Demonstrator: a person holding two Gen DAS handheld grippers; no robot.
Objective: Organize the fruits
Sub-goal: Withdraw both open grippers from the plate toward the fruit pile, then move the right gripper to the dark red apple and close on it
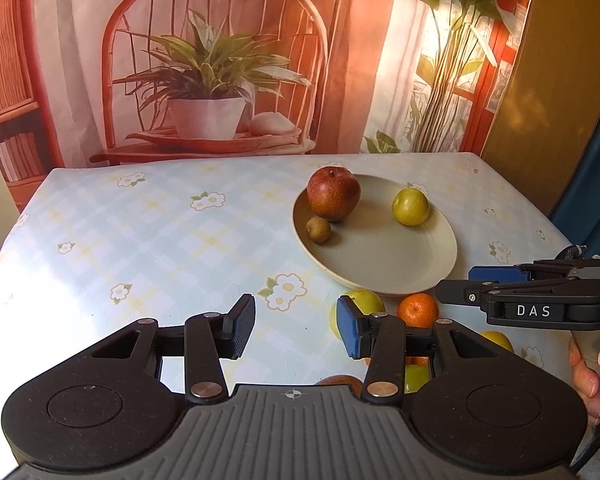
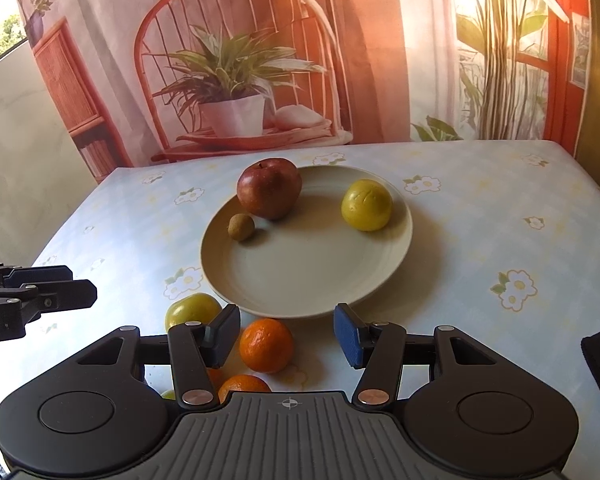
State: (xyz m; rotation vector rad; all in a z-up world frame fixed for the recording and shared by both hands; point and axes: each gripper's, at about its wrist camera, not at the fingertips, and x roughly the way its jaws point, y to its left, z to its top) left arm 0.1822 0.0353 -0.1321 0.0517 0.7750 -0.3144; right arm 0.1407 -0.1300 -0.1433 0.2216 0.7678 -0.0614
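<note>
1. From the left wrist I see my left gripper [image 1: 296,330] part-open and empty over a pale blue checked tablecloth with white flowers [image 1: 140,240]. The round beige plate [image 1: 380,276] holds a red apple [image 1: 333,193], a small brown fruit [image 1: 318,229] and a yellow-green fruit [image 1: 410,206]. A printed backdrop of a chair and potted plant [image 1: 204,80] hangs behind.

2. From the right wrist, my right gripper [image 2: 286,334] is also part-open and empty above an orange mandarin [image 2: 266,345] just beside the plate's near rim.
</note>
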